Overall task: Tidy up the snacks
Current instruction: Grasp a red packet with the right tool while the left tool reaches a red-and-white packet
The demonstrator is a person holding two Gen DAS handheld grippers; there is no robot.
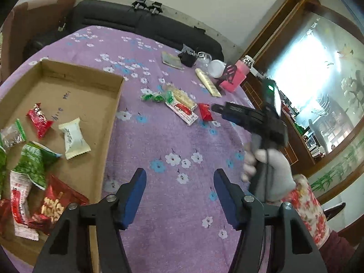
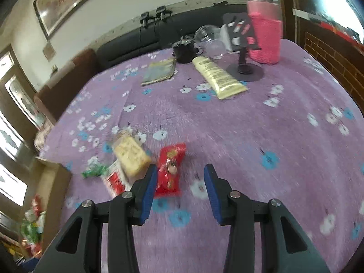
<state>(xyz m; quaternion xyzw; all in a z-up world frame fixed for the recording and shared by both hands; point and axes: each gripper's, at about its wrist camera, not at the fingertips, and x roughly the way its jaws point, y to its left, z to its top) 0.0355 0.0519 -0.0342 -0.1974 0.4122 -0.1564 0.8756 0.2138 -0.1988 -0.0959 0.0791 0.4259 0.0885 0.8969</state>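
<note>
Purple flowered tablecloth (image 1: 159, 136) covers everything. The shallow brown cardboard tray (image 1: 75, 104), left of the left gripper (image 1: 179, 195), holds several snack packets. Both grippers have jaws apart, gripping nothing. A shiny red snack packet (image 2: 169, 170) lies just ahead of the right gripper (image 2: 180, 193), by its left finger. Print's too blurry to read.
</note>
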